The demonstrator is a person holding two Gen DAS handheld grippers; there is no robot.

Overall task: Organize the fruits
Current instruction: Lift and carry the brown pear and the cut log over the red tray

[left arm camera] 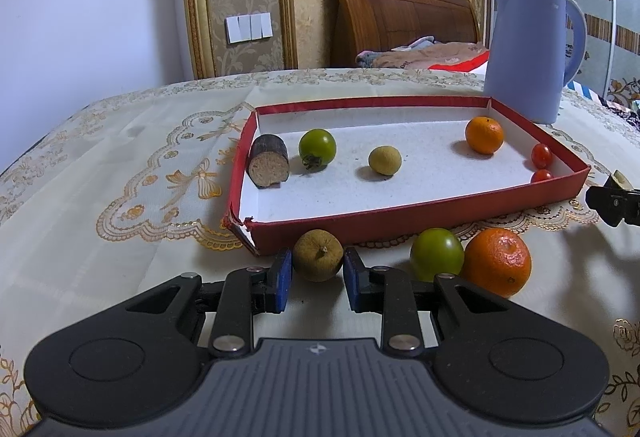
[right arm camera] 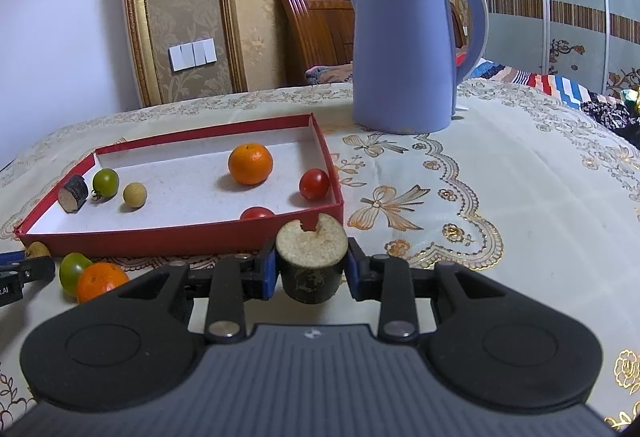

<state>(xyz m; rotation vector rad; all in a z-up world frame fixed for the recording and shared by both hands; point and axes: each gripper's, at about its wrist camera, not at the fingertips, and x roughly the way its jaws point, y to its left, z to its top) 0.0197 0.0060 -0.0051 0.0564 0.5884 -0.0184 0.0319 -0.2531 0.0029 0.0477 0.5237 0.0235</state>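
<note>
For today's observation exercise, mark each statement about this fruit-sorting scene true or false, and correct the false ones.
1. The left tongs grip a small brown round fruit. True.
2. The right tongs are empty. False: they grip a dark sugarcane piece.
3. Two red cherry tomatoes lie in the red tray. True.
4. The blue kettle stands inside the tray. False: it stands on the tablecloth behind it.
5. One orange lies in the tray. True.

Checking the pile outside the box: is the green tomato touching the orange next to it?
Touching. In the left wrist view the green tomato presses against the orange with no gap between them.
</note>
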